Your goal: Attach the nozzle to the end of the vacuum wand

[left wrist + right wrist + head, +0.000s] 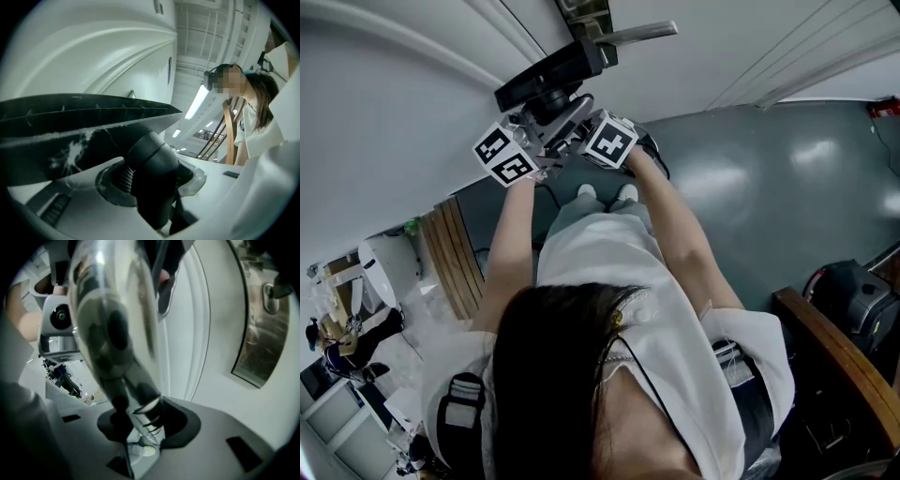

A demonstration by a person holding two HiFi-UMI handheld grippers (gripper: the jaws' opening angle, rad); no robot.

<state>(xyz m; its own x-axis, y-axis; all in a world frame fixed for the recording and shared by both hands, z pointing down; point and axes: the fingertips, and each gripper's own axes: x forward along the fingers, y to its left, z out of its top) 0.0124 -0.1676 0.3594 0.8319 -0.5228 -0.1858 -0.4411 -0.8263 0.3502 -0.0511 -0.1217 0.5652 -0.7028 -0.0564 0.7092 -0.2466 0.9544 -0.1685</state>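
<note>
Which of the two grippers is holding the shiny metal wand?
The right gripper: its jaws are closed on the shiny wand, while the left gripper holds the black nozzle by its neck.

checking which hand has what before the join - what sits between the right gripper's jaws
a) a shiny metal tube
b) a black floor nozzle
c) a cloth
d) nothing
a: in the right gripper view, the right gripper has its jaws closed on the shiny metal wand, while the black nozzle sits in the left gripper.
</note>
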